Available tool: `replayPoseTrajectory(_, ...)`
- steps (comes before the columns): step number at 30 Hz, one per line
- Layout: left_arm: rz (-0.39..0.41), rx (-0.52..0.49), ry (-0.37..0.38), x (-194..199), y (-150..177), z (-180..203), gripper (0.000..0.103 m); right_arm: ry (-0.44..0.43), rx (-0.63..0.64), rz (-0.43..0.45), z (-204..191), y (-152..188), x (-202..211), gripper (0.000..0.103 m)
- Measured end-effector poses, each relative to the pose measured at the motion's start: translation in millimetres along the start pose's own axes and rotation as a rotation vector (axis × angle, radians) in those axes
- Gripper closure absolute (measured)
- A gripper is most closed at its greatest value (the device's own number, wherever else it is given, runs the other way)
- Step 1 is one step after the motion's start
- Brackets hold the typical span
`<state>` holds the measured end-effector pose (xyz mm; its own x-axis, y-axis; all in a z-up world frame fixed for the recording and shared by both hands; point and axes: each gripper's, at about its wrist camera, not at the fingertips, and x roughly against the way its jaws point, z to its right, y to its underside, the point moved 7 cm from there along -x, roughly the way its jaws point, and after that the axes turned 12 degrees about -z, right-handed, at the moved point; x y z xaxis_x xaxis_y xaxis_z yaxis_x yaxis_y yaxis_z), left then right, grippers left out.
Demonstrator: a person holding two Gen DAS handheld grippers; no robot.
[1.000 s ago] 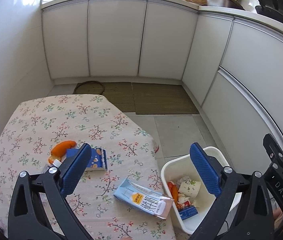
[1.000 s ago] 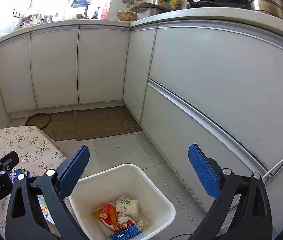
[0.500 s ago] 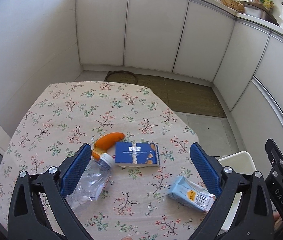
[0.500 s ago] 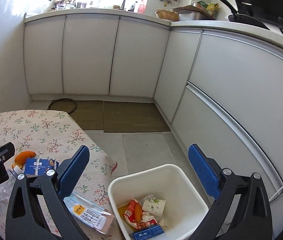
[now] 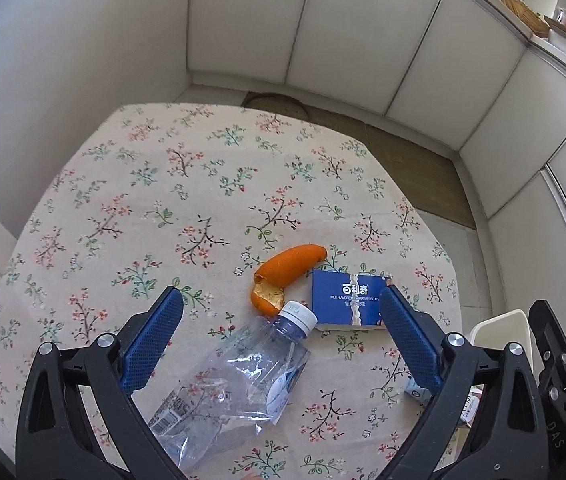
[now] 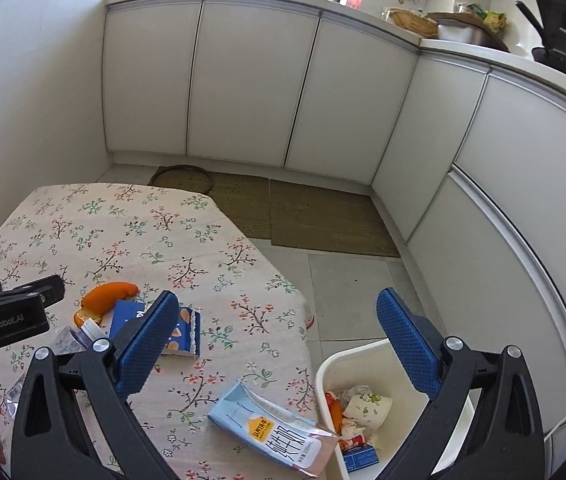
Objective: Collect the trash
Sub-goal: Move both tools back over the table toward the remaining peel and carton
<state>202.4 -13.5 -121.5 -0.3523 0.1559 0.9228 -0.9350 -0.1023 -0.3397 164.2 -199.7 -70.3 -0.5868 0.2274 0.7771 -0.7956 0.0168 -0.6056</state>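
Left view: my left claw (image 5: 281, 322) released, crushed bottle (image 5: 239, 380) between fingers at lower centre, orange peel (image 5: 283, 276) and biscuit box (image 5: 349, 300) beyond, surface (image 5: 163, 200) bare above | Right view: my right claw (image 6: 277, 336) released, milk carton (image 6: 273, 430) at surface edge, bin (image 6: 357, 364) lower right, floor (image 6: 347, 280) open.

Home kitchen: white cabinets (image 6: 251, 80), cluttered countertop (image 6: 455, 46).

Tablecloth (image 5: 203, 184): matt floral cloth. Bottle (image 5: 235, 376): clear crumpled plastic. Bin (image 6: 367, 360): smooth white plastic. Cabinets (image 6: 243, 80): glossy

One crushed bottle (image 5: 235, 376), one orange peel (image 5: 287, 276), one biscuit box (image 5: 349, 300), one milk carton (image 6: 275, 436) — one bin (image 6: 367, 356).
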Motion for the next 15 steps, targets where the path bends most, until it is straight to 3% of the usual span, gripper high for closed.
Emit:
replayPoseTrajectory(9, -0.197, -0.047, 0.025, -73.9, -31.1, -6.0, 0.030, -0.026, 0.068, -0.081, -22.2, -2.6, -25.8, 0.007)
replayPoseTrajectory(15, -0.261, -0.152, -0.015, -104.1, -35.7, 12.1, 0.042, -0.052, 0.150, -0.161, -30.8, 1.6, -44.8, 0.007)
